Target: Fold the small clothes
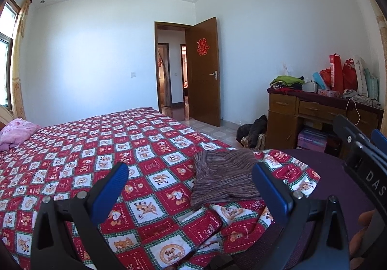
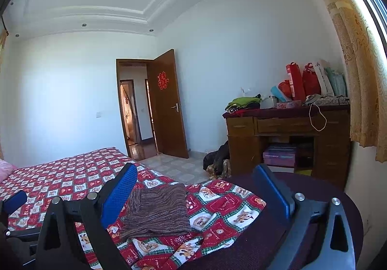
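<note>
A small brown striped knit garment lies folded near the corner of the bed, on the red patterned bedspread. It also shows in the right wrist view. My left gripper is open and empty, held above the bedspread just in front of the garment. My right gripper is open and empty, held above the garment and the bed corner. The right gripper's body shows at the right edge of the left wrist view.
A dark purple round seat stands at the bed corner. A wooden desk piled with clothes and bags stands by the right wall. A pink pillow lies at the bed's far left. The brown door is open.
</note>
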Demonstrator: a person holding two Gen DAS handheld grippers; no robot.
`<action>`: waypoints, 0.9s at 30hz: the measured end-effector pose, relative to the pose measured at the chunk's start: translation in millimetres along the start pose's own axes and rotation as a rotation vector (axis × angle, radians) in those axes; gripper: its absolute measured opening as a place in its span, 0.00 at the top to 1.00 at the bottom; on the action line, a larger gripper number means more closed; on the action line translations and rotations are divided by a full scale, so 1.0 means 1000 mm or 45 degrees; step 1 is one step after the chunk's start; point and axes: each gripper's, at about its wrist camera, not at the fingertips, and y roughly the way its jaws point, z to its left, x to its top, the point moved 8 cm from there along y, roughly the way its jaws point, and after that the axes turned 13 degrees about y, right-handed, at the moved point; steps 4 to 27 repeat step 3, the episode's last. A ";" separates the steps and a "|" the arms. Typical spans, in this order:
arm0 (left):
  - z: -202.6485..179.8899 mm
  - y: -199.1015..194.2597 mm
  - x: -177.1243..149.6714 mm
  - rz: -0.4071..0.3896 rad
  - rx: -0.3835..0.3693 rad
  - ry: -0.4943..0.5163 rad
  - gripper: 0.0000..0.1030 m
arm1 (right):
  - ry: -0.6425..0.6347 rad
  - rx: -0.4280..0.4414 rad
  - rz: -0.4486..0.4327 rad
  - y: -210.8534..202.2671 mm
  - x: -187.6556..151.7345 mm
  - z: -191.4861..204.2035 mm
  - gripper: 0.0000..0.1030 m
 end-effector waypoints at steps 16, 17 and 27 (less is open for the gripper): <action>0.001 0.001 0.000 0.010 -0.001 -0.007 0.00 | 0.003 -0.002 0.010 0.001 -0.001 0.000 0.05; 0.001 0.001 0.000 0.010 -0.001 -0.007 0.00 | 0.003 -0.002 0.010 0.001 -0.001 0.000 0.05; 0.001 0.001 0.000 0.010 -0.001 -0.007 0.00 | 0.003 -0.002 0.010 0.001 -0.001 0.000 0.05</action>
